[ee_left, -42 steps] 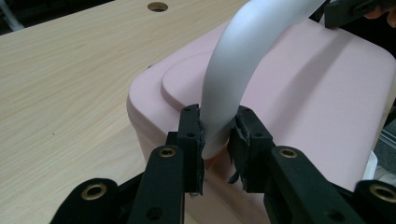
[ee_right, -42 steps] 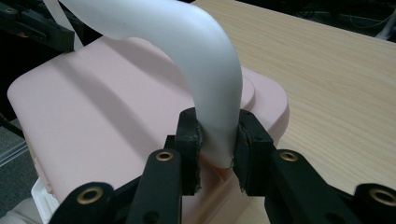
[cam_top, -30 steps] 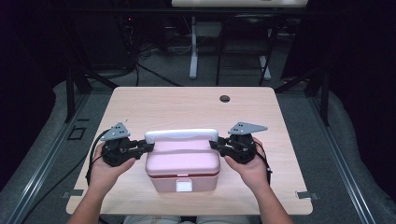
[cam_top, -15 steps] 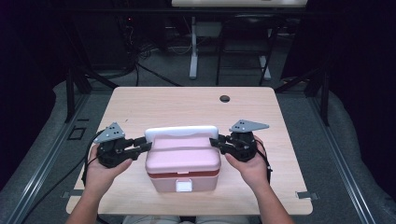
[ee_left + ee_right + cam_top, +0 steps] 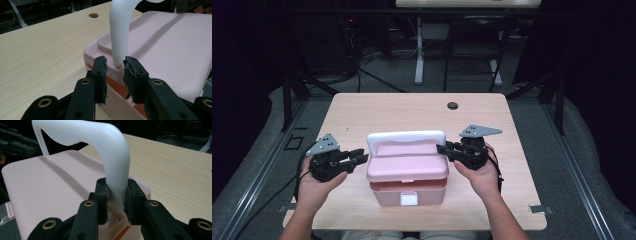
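Two grippers flanking a pink box (image 5: 407,172), right gripper (image 5: 117,192) clenched on the white handle (image 5: 115,157) at its base, left gripper (image 5: 115,67) just closing, jaws parted short of the handle's other end, box mid-table (image 5: 412,107) near the front edge.

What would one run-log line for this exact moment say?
pink box on table | right gripper: clamped on white handle | left gripper: open beside handle's other end

left gripper (image 5: 360,161) | jaws let go of white handle (image 5: 407,136), backed slightly off | gap now open
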Motion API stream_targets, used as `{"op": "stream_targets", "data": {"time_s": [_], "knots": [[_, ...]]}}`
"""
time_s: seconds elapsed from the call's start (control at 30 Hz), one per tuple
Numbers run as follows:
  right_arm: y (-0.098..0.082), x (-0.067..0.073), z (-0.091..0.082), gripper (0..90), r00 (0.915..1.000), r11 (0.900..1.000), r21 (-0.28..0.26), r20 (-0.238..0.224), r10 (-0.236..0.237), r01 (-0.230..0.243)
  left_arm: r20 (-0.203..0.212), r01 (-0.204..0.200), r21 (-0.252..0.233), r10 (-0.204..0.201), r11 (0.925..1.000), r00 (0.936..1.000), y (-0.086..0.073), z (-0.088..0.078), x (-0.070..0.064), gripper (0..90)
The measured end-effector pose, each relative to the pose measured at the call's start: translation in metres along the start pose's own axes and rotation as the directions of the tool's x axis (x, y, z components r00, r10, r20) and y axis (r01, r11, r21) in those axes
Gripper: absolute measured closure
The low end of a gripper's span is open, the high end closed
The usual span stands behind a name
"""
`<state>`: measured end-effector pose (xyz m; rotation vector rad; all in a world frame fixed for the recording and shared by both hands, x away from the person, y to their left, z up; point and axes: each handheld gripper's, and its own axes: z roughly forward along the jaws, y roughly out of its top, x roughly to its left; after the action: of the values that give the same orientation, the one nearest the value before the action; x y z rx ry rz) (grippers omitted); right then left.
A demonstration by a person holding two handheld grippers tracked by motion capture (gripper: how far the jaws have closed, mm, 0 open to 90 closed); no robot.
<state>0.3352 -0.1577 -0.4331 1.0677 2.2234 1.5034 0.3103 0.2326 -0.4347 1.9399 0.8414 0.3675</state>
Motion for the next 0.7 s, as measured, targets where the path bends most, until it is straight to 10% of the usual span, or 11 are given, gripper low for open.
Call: {"op": "stream_targets", "data": {"time_s": [0.7], "knots": [[0.011, -0.010, -0.004, 73.8, 0.9987, 0.998, -0.032, -0.027, 0.044, -0.045, -0.009, 0.009, 0.037, -0.009, 0.9993, 0.9999, -0.013, 0.008, 0.000, 67.3]]}}
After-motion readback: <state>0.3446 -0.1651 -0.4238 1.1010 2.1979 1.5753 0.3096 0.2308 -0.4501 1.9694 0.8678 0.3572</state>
